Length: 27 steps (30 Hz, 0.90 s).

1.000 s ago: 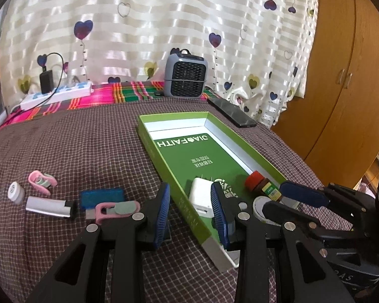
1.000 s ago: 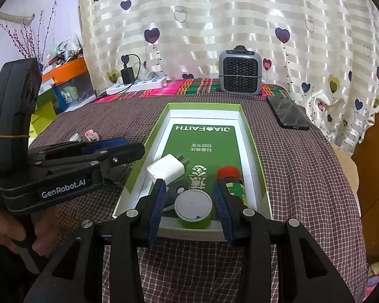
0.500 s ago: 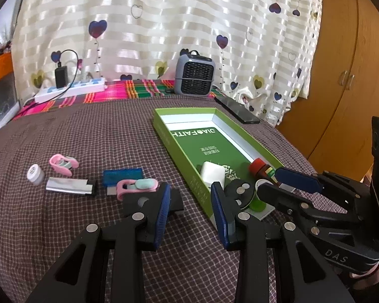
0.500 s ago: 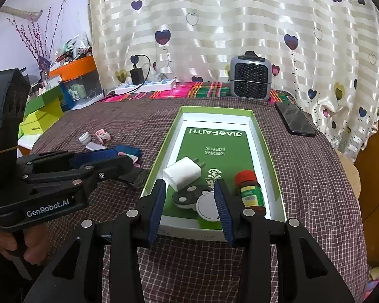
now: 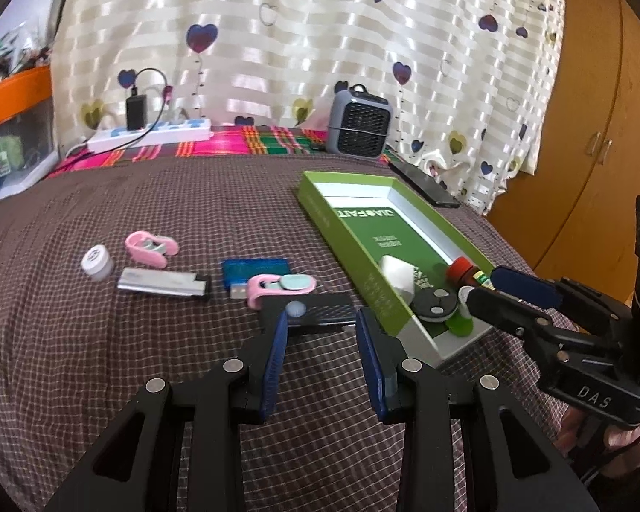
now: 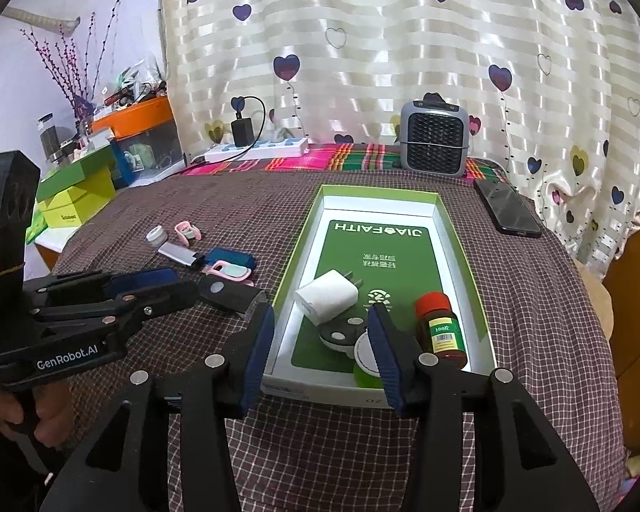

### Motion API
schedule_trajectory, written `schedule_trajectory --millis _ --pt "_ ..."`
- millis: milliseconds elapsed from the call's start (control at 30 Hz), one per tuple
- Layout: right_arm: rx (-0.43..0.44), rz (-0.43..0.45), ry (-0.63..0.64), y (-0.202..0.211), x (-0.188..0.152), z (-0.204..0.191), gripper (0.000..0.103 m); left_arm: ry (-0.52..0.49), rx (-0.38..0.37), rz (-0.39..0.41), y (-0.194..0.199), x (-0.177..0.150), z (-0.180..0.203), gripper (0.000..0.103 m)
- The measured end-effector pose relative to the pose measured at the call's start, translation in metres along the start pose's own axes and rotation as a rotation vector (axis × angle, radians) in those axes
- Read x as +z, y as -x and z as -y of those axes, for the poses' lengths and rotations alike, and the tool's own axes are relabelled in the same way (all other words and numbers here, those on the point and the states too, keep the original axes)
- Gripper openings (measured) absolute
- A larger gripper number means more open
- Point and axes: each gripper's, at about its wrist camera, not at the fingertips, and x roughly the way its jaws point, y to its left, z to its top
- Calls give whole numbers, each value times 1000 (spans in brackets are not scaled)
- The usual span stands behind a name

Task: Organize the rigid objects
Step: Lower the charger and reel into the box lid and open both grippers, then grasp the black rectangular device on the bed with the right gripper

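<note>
An open green box (image 6: 463,251) lies on the checked cloth. Inside it are a white charger (image 6: 326,296), a black round piece (image 6: 341,335), a green roll with a white top (image 6: 365,362) and a red-capped bottle (image 6: 441,326). My right gripper (image 6: 322,320) hovers over the box's near end with its jaws opening; no pad presses on anything. Left of the box lie a black flat device (image 5: 307,311), a pink-and-teal clip (image 5: 281,283), a blue card (image 5: 254,269), a silver stick (image 5: 162,283), another pink clip (image 5: 151,247) and a small white jar (image 5: 97,261). My left gripper (image 5: 322,324) stands open just short of the black device.
A grey fan heater (image 6: 437,145), a white power strip (image 6: 256,149) and a black phone (image 6: 507,209) sit at the far side. Yellow-green boxes (image 6: 77,196) stand off the left edge. A wooden wardrobe (image 5: 597,128) rises on the right.
My right jaws have widened and drawn back from the green roll, which now lies in the box. My left gripper has shifted left, from the box's edge toward the black device.
</note>
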Motion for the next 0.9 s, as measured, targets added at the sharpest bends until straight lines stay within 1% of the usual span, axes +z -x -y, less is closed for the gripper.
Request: schedule_trajectory --millis 300,600,900 --pt "17 4 7 0 0 -5 47 21 20 -4 3 -3 -14 32" --pt "45 -3 22 -2 0 -10 47 25 21 -30 -4 -4 -19 32" --pt "82 -7 72 -8 2 -25 47 32 25 -37 -7 -5 -24 32"
